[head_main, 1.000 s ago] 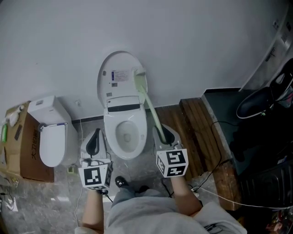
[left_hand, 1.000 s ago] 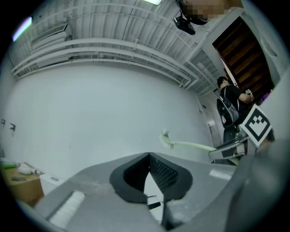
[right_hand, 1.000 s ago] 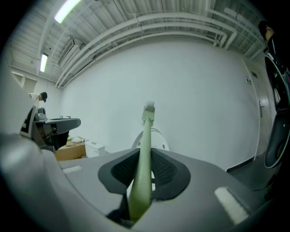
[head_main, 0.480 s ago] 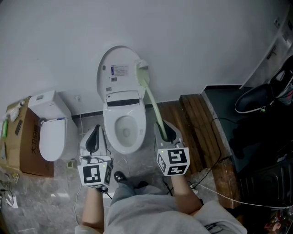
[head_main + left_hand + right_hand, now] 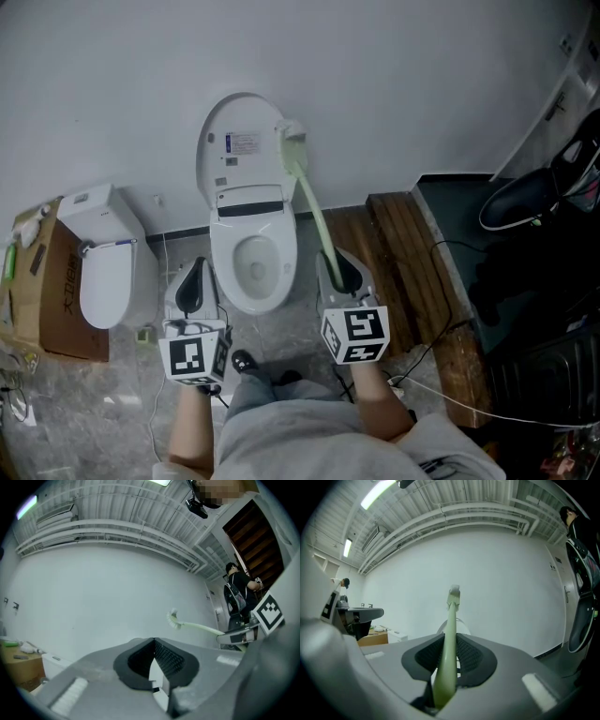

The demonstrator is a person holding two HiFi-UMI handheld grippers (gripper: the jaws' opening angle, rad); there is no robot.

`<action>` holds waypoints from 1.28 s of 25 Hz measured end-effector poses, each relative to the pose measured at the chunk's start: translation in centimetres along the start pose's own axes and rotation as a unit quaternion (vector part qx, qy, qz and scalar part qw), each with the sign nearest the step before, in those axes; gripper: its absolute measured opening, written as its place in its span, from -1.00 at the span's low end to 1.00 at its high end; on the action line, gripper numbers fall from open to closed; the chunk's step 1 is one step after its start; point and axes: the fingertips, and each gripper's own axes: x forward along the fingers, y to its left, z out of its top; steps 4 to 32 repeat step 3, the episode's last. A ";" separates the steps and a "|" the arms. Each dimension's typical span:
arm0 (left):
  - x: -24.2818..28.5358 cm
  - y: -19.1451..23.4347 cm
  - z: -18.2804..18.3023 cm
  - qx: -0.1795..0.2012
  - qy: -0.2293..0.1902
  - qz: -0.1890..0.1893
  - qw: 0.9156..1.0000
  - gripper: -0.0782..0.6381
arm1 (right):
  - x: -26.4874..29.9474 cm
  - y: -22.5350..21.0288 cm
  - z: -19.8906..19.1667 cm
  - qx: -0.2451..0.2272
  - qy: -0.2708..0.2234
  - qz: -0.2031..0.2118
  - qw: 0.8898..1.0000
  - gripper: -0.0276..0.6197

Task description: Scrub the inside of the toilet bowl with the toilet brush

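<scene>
A white toilet [image 5: 251, 267] stands against the wall with its lid [image 5: 242, 150] raised and the bowl open. My right gripper [image 5: 336, 272] is shut on the handle of a pale green toilet brush [image 5: 309, 208]; the brush head [image 5: 292, 139] is up beside the lid, above the bowl. In the right gripper view the handle [image 5: 449, 644] runs up between the closed jaws to the head [image 5: 454, 594]. My left gripper [image 5: 194, 282] sits shut and empty left of the bowl. From the left gripper view the brush [image 5: 187, 625] shows to the right.
A second, smaller white toilet [image 5: 106, 267] stands at the left beside a cardboard box [image 5: 56, 300]. A wooden step [image 5: 412, 272] and a dark platform [image 5: 506, 281] lie to the right. Cables [image 5: 441, 394] trail over the floor. My legs [image 5: 309, 431] are at the bottom.
Over the last second the brush head has lifted slightly against the raised lid and the view has shifted a little; both grippers stay nearly where they were.
</scene>
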 end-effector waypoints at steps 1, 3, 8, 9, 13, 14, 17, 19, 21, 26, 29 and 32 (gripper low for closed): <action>0.0 -0.1 0.0 -0.002 0.001 0.000 1.000 -0.77 | -0.1 0.0 0.0 0.000 -0.001 0.000 1.000 -0.69; 0.0 -0.2 0.0 -0.001 0.000 -0.001 1.000 -0.77 | -0.2 -0.1 0.1 -0.001 -0.002 0.000 1.000 -0.69; 0.0 -0.2 0.0 -0.001 0.000 -0.001 1.000 -0.77 | -0.2 -0.1 0.1 -0.001 -0.002 0.000 1.000 -0.69; 0.0 -0.2 0.0 -0.001 0.000 -0.001 1.000 -0.77 | -0.2 -0.1 0.1 -0.001 -0.002 0.000 1.000 -0.69; 0.0 -0.2 0.0 -0.001 0.000 -0.001 1.000 -0.77 | -0.2 -0.1 0.1 -0.001 -0.002 0.000 1.000 -0.69; 0.0 -0.2 0.0 -0.001 0.000 -0.001 1.000 -0.77 | -0.2 -0.1 0.1 -0.001 -0.002 0.000 1.000 -0.69; 0.0 -0.2 0.0 -0.001 0.000 -0.001 1.000 -0.77 | -0.2 -0.1 0.1 -0.001 -0.002 0.000 1.000 -0.69; 0.0 -0.2 0.0 -0.001 0.000 -0.001 1.000 -0.77 | -0.2 -0.1 0.1 -0.001 -0.002 0.000 1.000 -0.69; 0.0 -0.2 0.0 -0.001 0.000 -0.001 1.000 -0.77 | -0.2 -0.1 0.1 -0.001 -0.002 0.000 1.000 -0.69; 0.0 -0.2 0.0 -0.001 0.000 -0.001 1.000 -0.77 | -0.2 -0.1 0.1 -0.001 -0.002 0.000 1.000 -0.69; 0.0 -0.2 0.0 -0.001 0.000 -0.001 1.000 -0.77 | -0.2 -0.1 0.1 -0.001 -0.002 0.000 1.000 -0.69; 0.0 -0.2 0.0 -0.001 0.000 -0.001 1.000 -0.77 | -0.2 -0.1 0.1 -0.001 -0.002 0.000 1.000 -0.69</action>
